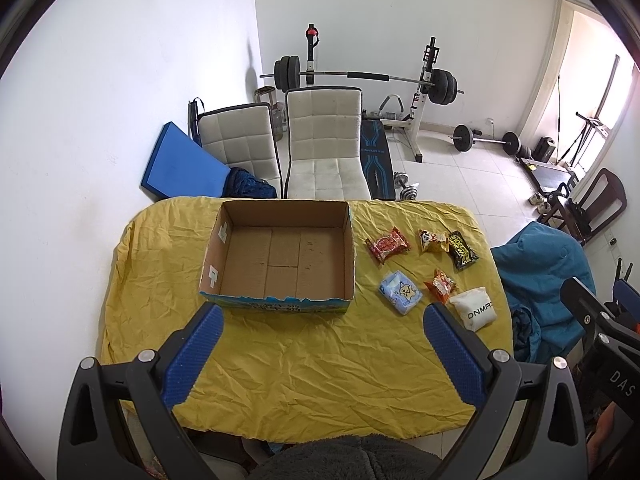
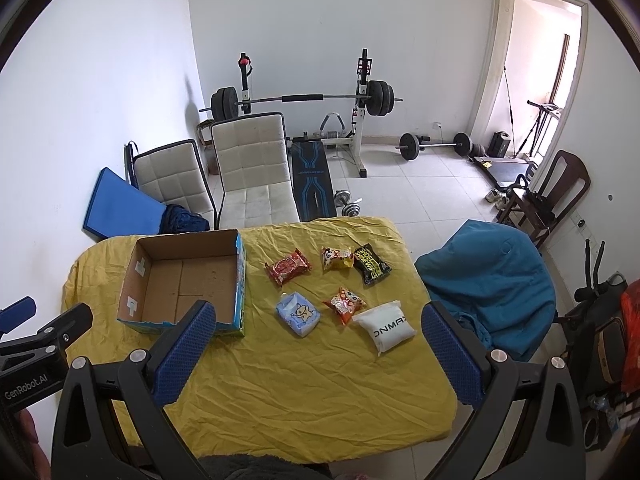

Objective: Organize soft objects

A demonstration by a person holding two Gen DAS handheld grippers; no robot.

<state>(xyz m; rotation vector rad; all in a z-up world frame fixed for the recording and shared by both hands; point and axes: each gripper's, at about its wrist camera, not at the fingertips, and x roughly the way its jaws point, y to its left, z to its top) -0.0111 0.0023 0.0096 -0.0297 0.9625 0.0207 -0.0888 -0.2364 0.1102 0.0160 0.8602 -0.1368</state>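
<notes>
The left gripper (image 1: 322, 354) hangs over the near edge of the tabletop (image 1: 280, 380) with its jaws spread wide and nothing in them. Near the far left corner of the yellow cloth sits the cardboard box (image 1: 280, 258), and it has nothing inside yet. Just to the right of the box lie six soft packs, none touching the box. At the back are the red pack (image 1: 388, 245), the panda pack (image 1: 433, 240) and the black pack (image 1: 462, 255). In front are the blue pack (image 1: 401, 293), the orange pack (image 1: 441, 285) and the white pouch (image 1: 474, 307), which lies close to the right edge. The right gripper (image 2: 320, 354) also hangs wide apart and holds nothing. It looks best to start with a near pack, like the blue one. The gripper should come down from above, squeeze the puffy middle gently so the pack does not pop or slip, then lift it over the box wall and let go low inside.
</notes>
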